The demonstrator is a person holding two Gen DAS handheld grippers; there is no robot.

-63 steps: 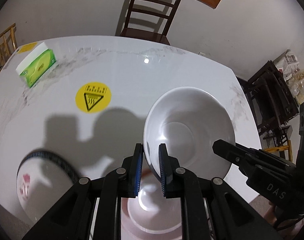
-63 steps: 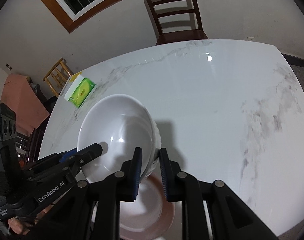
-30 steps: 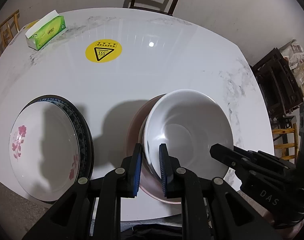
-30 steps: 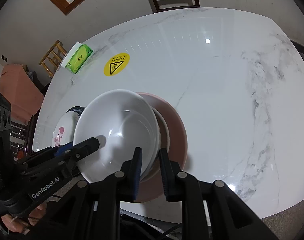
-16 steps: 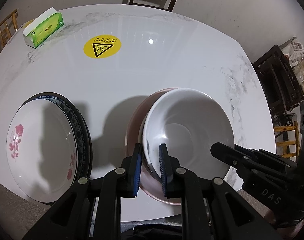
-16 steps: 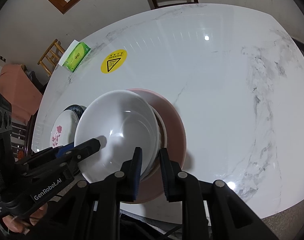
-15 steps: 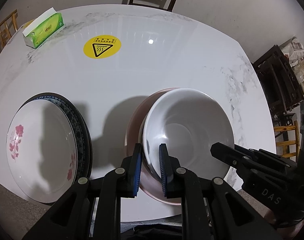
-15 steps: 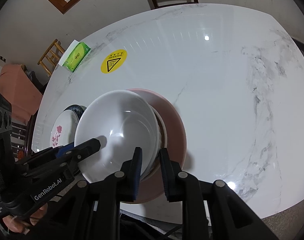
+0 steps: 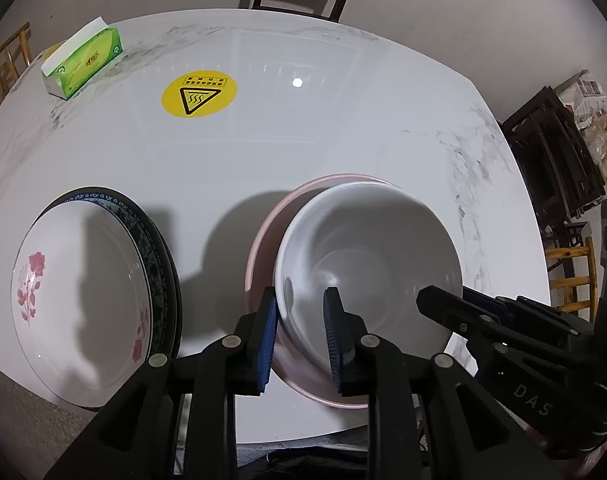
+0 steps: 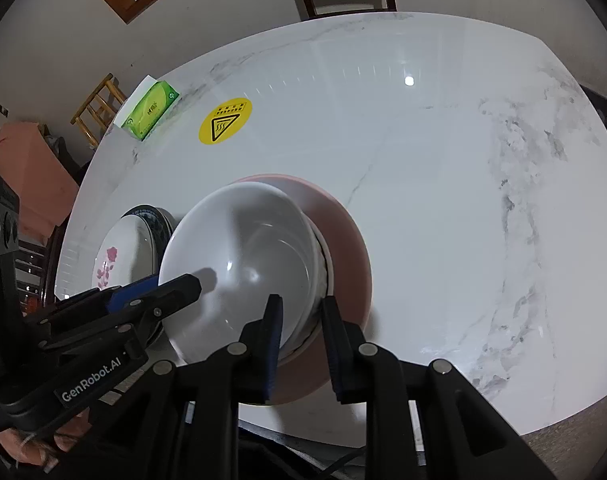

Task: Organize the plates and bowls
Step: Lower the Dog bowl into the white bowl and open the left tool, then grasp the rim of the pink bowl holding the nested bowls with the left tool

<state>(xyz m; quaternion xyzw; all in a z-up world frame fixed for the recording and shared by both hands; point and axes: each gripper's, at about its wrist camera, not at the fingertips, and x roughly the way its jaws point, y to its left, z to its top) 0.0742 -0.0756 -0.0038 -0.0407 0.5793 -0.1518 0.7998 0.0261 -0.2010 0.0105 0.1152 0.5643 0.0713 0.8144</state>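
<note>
The white bowl (image 9: pixel 369 264) sits inside the pink plate (image 9: pixel 263 240), near the table (image 9: pixel 343 120) edge that is closest to both tongs. In the right wrist view a second white rim shows under the bowl on its right side (it looks like another bowl nested below, but this is hard to tell).

The left gripper (image 9: pixel 299 332) stands at the near-left rim of the bowl. Its two blue pads are apart, one outside the wall and one inside, with a visible gap to the rim, so the jaws are released and do not squeeze it. The right gripper (image 10: pixel 301 340) stands at the near-right rim of the same bowl. Its pads are also spread, one over the inside of the bowl and one outside above the pink plate, and they do not press the wall.

To the left of the left gripper, a flowered plate (image 9: pixel 75 288) lies on a dark patterned plate (image 9: pixel 159 248). Far ahead of both tongs are a yellow warning sticker (image 9: pixel 198 95) and a green tissue box (image 9: pixel 83 63).
</note>
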